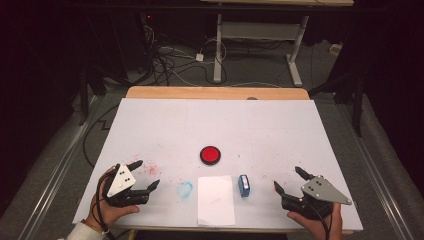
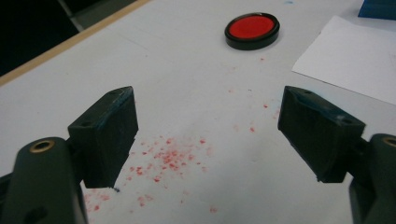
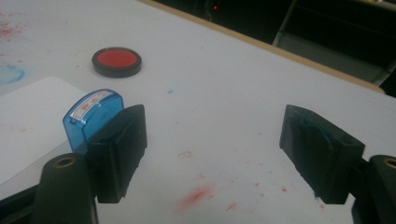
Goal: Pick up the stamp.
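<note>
Inspecting the table, we find the left gripper point(image 1: 148, 175) and the right gripper point(image 1: 287, 180) resting near the front edge, jaws spread wide and empty. The small blue translucent plastic stamp point(image 1: 244, 185) stands upright just right of the white paper sheet point(image 1: 216, 200), nearest the right gripper; the round black-rimmed red ink pad point(image 1: 210, 155) lies beyond. We judge a hasty off-centre pinch could topple the stamp, smearing more ink across the already red-flecked white tabletop point(image 1: 165, 125).

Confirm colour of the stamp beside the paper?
Translucent blue stamp, red-lettered label; clearest in right gripper view.
</note>
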Tool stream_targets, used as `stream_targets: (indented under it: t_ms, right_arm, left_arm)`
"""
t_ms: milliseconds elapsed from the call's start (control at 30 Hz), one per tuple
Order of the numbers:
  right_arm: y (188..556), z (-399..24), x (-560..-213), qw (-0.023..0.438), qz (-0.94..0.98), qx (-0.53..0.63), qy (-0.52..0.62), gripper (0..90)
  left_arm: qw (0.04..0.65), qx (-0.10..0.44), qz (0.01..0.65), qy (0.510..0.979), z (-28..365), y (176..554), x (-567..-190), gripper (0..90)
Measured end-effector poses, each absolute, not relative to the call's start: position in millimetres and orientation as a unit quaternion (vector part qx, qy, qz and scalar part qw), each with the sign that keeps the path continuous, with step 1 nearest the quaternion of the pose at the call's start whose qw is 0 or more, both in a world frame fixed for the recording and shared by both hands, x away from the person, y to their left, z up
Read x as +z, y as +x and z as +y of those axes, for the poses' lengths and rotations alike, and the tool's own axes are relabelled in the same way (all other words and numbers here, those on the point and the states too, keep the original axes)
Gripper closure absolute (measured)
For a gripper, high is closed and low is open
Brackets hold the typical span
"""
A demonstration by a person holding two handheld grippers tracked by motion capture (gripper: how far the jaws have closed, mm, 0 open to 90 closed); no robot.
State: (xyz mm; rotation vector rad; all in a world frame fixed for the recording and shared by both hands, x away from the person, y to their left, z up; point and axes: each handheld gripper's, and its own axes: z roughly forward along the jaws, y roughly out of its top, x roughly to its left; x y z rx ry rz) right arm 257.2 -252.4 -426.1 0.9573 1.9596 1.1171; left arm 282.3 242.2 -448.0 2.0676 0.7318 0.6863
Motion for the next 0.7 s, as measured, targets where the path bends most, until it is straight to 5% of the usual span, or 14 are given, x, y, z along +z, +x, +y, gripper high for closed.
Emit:
stream_targets:
  t_ms: [700]
  right_arm:
    - [259, -231, -421, 0.329, 0.767, 0.415, 0.362, 25.5]
  left_arm:
    - [0.388, 0.254, 0.284, 0.839, 234, 286, -456, 19.3]
